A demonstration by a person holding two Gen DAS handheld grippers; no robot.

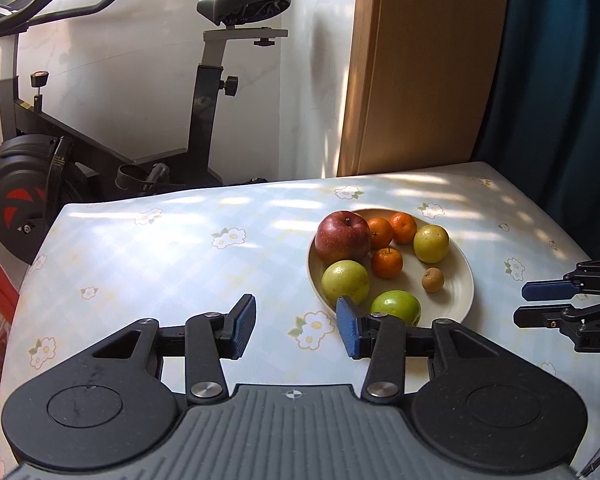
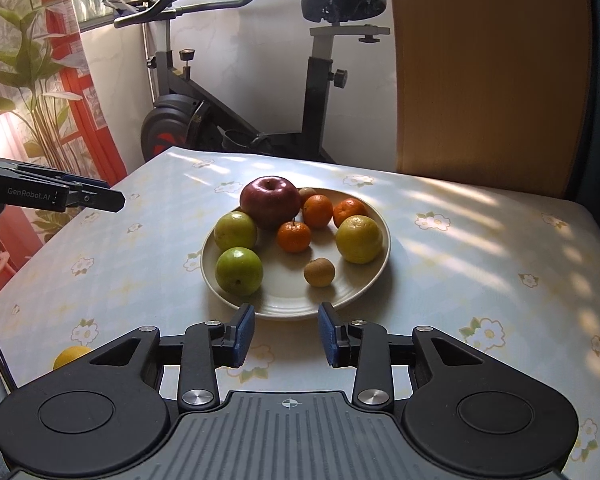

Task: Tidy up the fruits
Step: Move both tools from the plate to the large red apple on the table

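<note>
A cream plate (image 2: 374, 216) on the floral tablecloth holds a red apple (image 2: 270, 202), three small oranges (image 2: 294, 236), three green-yellow fruits (image 2: 238, 265) and two small brown fruits (image 2: 319, 272). The plate (image 1: 458, 280) also shows in the left wrist view with the red apple (image 1: 342, 237). My left gripper (image 1: 296, 330) is open and empty, just left of the plate's near rim. My right gripper (image 2: 286, 336) is open and empty, just in front of the plate. A yellow fruit (image 2: 70, 356) lies at the table's near left edge.
An exercise bike (image 2: 260, 92) stands behind the table against the white wall. A wooden panel (image 2: 488, 72) is at the back right. A plant and red window frame (image 2: 40, 80) are to the left. The floral table (image 2: 480, 264) extends around the plate.
</note>
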